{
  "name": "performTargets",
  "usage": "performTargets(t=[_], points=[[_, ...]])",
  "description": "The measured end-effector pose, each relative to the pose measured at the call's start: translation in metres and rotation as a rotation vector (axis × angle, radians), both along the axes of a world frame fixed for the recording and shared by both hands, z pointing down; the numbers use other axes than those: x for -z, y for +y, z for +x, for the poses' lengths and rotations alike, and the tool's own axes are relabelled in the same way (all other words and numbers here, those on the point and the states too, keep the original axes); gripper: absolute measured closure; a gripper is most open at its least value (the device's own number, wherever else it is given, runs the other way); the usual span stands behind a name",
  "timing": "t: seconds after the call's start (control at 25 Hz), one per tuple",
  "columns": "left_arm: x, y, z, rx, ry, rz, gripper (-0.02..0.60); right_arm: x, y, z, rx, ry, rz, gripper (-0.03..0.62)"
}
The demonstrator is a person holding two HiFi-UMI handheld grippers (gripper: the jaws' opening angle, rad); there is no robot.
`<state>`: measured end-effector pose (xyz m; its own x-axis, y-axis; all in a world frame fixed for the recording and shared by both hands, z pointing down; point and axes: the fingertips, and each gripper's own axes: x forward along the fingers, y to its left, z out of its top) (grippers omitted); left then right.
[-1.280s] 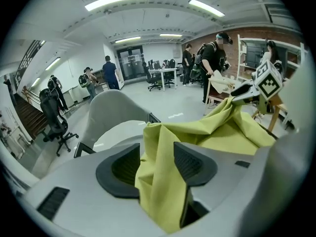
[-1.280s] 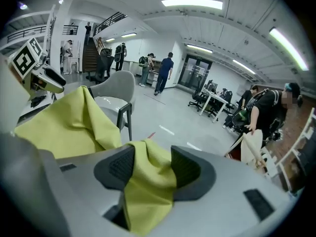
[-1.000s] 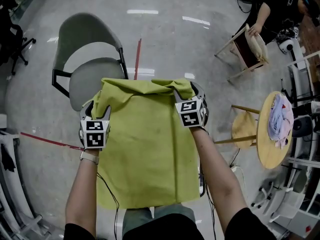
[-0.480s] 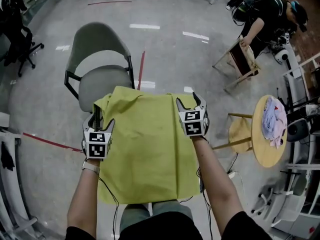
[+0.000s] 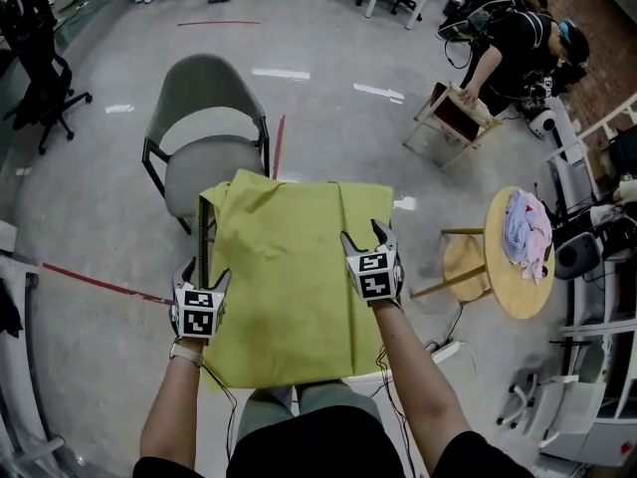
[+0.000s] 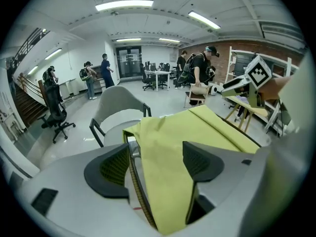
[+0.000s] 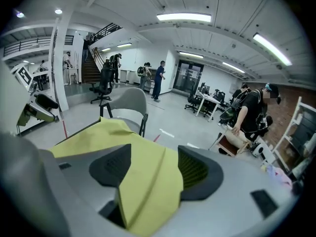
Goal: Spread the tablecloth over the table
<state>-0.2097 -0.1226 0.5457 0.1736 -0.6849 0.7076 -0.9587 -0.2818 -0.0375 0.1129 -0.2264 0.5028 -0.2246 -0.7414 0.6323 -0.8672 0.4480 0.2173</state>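
Mid-frame, cloth (image 5: pixel 284 267) looks soft, light — pinch its corners. Your left gripper (image 5: pixel 204 272) just opened, right gripper (image 5: pixel 363 235) spread — cloth loose between each.

Grey plastic shell chair w/ black metal frame (image 5: pixel 204 118) stands on grey concrete floor (image 5: pixel 90 207); red tape line (image 5: pixel 95 280) lower left of it. Round pale-wood side table (image 5: pixel 515 289) at right w/ heap of pastel cloth (image 5: pixel 523 229) on top, wooden stool (image 5: pixel 468 259) just beside. Person in black (image 5: pixel 513 43) bends over tilted wooden chair (image 5: pixel 453 118), top right. Black office chair (image 5: pixel 50 88) far left.
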Motion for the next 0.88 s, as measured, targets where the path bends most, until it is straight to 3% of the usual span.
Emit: performTargets(t=[0.28,0.52,0.88], points=[[-0.03,0.066,0.003,0.0,0.059,-0.056,0.245,-0.022,0.085,-0.022,0.024,0.001,-0.08,0.309],[-0.059,0.114,0.002,-0.027,0.057,-0.125,0.245,-0.032,0.148,-0.051,0.056,-0.016,-0.127,0.309],[-0.114,0.166,-0.012,0.026,0.087,-0.229,0.245,-0.06,0.223,-0.084,0.15,-0.03,-0.23,0.309]])
